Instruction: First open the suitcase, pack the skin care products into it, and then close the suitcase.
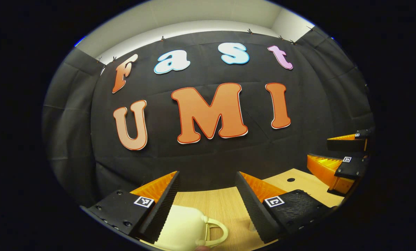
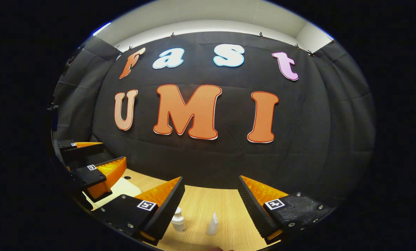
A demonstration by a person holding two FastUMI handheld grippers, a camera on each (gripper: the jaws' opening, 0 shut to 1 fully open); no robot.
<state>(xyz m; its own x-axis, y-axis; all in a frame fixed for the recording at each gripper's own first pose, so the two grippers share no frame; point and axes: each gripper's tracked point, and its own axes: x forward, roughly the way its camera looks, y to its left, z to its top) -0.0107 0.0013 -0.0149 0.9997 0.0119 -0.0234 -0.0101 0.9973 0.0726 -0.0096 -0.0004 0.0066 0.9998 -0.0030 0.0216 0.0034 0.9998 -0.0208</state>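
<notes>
Both of my grippers are raised over the wooden table [image 1: 222, 205], facing the black cloth wall.

Left gripper [image 1: 208, 205]: jaws wide apart, holding nothing. Below and between them, closer to the left finger, sits the cream suitcase [image 1: 180, 226], lid down. Its near part is cut off by the view's lower edge and its left side is hidden behind the finger, so I cannot judge its long axis. Its looped handle [image 1: 216, 232] points toward the right finger. Far off to the right of the jaws I see the right gripper [image 1: 337, 153], fingers parted.

Right gripper [image 2: 211, 205]: jaws also wide apart, empty. Between them on the table stand two skin care items, both upright: a small clear bottle [image 2: 178, 219] with a white cap just beside the left finger, and a white cone-shaped tube [image 2: 212, 223] near the middle, tip up. Their bases are hard to make out. Left of the jaws, the left gripper [image 2: 86, 157] hangs over a pale patch of the suitcase [image 2: 124, 190], mostly hidden.
</notes>
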